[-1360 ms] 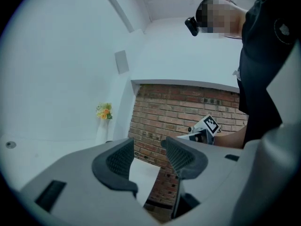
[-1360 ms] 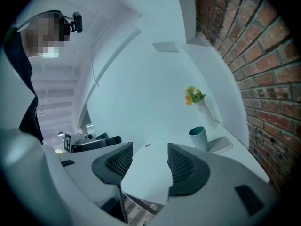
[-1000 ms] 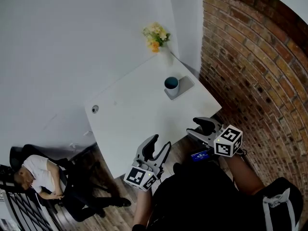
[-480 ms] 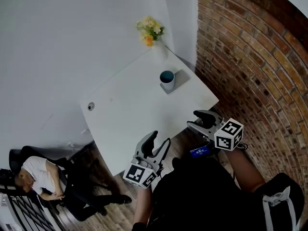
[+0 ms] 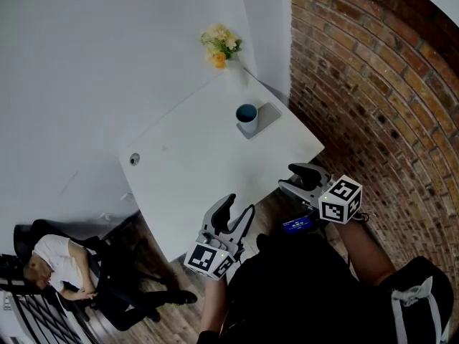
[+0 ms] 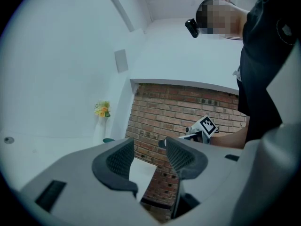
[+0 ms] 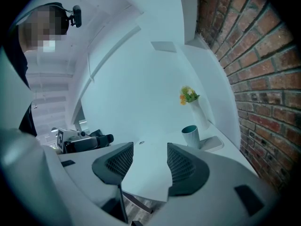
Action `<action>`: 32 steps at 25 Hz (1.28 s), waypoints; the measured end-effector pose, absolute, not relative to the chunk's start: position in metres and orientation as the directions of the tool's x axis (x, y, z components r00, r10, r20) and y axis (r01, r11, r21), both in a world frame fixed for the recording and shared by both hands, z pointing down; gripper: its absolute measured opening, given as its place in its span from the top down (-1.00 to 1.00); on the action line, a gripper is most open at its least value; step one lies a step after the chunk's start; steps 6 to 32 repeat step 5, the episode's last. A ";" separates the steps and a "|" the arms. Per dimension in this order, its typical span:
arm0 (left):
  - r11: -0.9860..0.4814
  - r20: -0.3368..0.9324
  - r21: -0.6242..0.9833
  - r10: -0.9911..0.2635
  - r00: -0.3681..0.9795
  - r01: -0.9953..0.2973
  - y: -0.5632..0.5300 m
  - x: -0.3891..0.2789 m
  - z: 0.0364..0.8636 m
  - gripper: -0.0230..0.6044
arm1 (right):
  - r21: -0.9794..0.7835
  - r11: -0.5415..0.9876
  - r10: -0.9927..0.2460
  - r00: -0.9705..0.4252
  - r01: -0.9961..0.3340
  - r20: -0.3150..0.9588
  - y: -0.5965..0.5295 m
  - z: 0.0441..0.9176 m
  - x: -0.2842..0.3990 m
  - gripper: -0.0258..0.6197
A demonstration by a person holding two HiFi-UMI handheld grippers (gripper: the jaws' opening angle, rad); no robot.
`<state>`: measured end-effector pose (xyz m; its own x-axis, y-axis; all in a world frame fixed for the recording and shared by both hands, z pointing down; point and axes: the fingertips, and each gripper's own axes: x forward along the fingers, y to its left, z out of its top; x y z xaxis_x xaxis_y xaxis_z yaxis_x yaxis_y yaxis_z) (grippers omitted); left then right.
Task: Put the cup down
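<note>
The cup (image 5: 247, 117) is seen standing upright on a grey tray (image 5: 270, 112) at the far right of the table (image 5: 193, 170), near the flowers (image 5: 219, 46) and well apart from both tongs. The left tongs (image 5: 240, 208) and the right tongs (image 5: 287, 178) are held by the table's near edge. Each pair is parted, with nothing gripped between.
</note>
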<state>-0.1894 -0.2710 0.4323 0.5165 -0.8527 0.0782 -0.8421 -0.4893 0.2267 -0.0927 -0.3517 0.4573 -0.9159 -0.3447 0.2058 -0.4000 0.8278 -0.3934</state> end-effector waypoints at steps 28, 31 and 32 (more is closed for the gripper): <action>-0.491 0.080 0.226 -0.851 0.518 -0.841 -0.271 -0.189 0.433 0.22 | -0.395 0.826 -0.347 -0.915 -0.403 0.206 -0.352 0.458 -0.092 0.18; -0.491 0.080 0.226 -0.851 0.518 -0.841 -0.271 -0.189 0.433 0.22 | -0.395 0.826 -0.347 -0.915 -0.403 0.206 -0.352 0.458 -0.092 0.18; -0.491 0.080 0.226 -0.851 0.518 -0.841 -0.271 -0.189 0.433 0.22 | -0.395 0.826 -0.347 -0.915 -0.403 0.206 -0.352 0.458 -0.092 0.18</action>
